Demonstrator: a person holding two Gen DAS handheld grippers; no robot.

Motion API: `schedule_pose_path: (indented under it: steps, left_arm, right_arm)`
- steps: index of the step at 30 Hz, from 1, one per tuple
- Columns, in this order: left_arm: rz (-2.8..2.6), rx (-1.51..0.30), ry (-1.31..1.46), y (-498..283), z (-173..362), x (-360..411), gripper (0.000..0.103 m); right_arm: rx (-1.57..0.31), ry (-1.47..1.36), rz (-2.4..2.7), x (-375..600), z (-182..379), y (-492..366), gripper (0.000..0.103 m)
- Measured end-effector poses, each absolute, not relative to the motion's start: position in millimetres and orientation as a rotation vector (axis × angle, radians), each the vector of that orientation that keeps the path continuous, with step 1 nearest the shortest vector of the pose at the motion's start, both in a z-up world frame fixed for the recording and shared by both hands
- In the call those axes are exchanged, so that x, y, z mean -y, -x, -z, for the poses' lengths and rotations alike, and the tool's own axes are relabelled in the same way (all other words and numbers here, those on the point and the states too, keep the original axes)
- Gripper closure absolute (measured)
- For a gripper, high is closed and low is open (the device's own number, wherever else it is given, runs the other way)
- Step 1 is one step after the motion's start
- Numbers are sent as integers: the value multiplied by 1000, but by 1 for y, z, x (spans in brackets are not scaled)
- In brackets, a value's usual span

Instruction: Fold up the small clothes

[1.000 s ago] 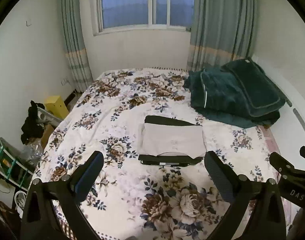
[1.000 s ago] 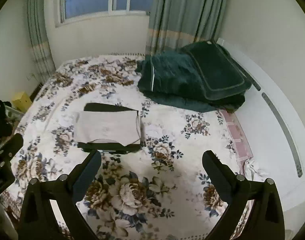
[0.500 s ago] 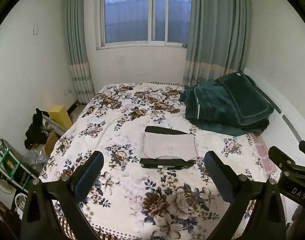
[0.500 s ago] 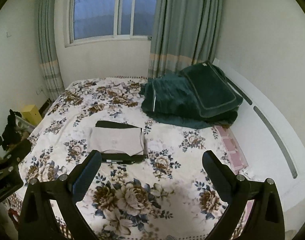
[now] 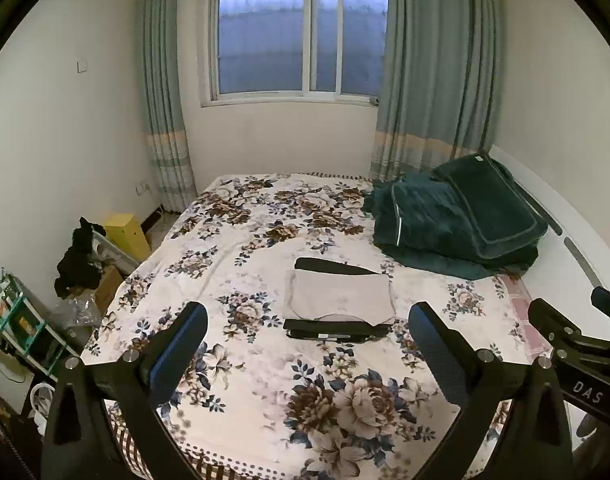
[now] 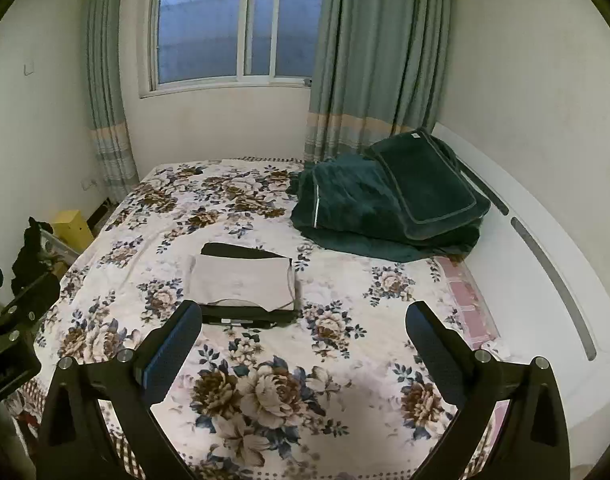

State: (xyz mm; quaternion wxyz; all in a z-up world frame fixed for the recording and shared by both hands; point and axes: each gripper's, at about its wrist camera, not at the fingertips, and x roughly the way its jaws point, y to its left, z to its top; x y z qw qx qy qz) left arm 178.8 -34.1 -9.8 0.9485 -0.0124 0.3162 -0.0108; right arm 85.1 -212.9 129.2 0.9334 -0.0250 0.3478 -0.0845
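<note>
The left tool (image 5: 307, 344) is wide open and holds nothing; its 2 fingers stand far apart above the near part of the bed (image 5: 241, 248). The right tool (image 6: 303, 344) is also wide open and empty, above the same near edge of the bed.

The folded clothes (image 5: 339, 300) lie near the middle of the bed, well apart from both tools. It is a small stack: a beige folded piece (image 6: 241, 282) lies on top of a black folded piece (image 6: 245, 316), which shows at the far and near edges under it.

On the far right part of the bed lies a dark green blanket (image 5: 457, 216), apart from the stack. Behind the bed is a window (image 5: 297, 36) with grey-green curtains (image 5: 437, 64).
</note>
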Motion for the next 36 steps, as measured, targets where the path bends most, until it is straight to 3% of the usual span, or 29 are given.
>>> schedule_pose_path:
  steps: [36]
  left_arm:
    - [12,-635,17,-178,3,29,0]
  right_arm:
    - [-706,28,138,208,-132,-85,0]
